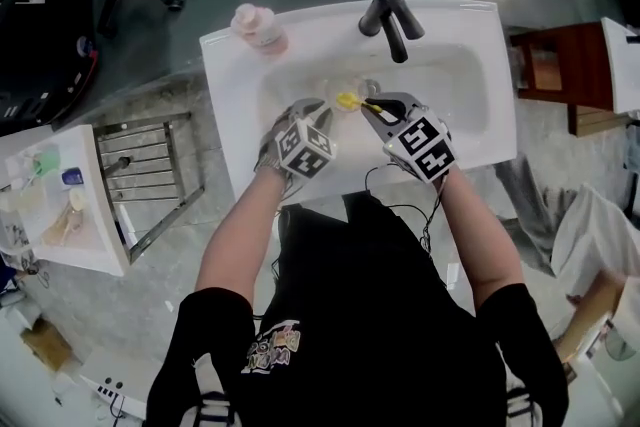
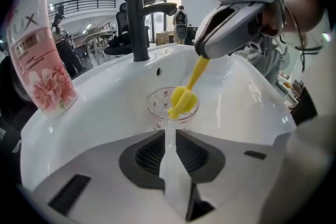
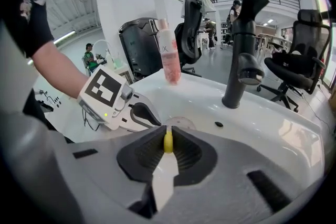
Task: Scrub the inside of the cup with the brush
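A small clear cup (image 2: 160, 104) sits low in the white sink basin (image 2: 105, 107), and my left gripper (image 2: 169, 131) is shut on its near wall, jaws drawn close together. The yellow brush (image 2: 182, 101) has its head inside the cup's mouth. My right gripper (image 3: 167, 140) is shut on the brush's yellow handle (image 3: 167, 142) and comes in from the upper right in the left gripper view (image 2: 210, 52). In the head view both grippers, left (image 1: 322, 110) and right (image 1: 378, 107), meet over the cup (image 1: 338, 99) in mid basin.
A black faucet (image 1: 390, 20) rises behind the basin, and a pink soap bottle (image 1: 258, 25) stands on the sink's back left corner. A wire rack (image 1: 150, 175) and a white shelf with small items (image 1: 50, 205) lie to the left. A wooden stand (image 1: 555, 65) is at the right.
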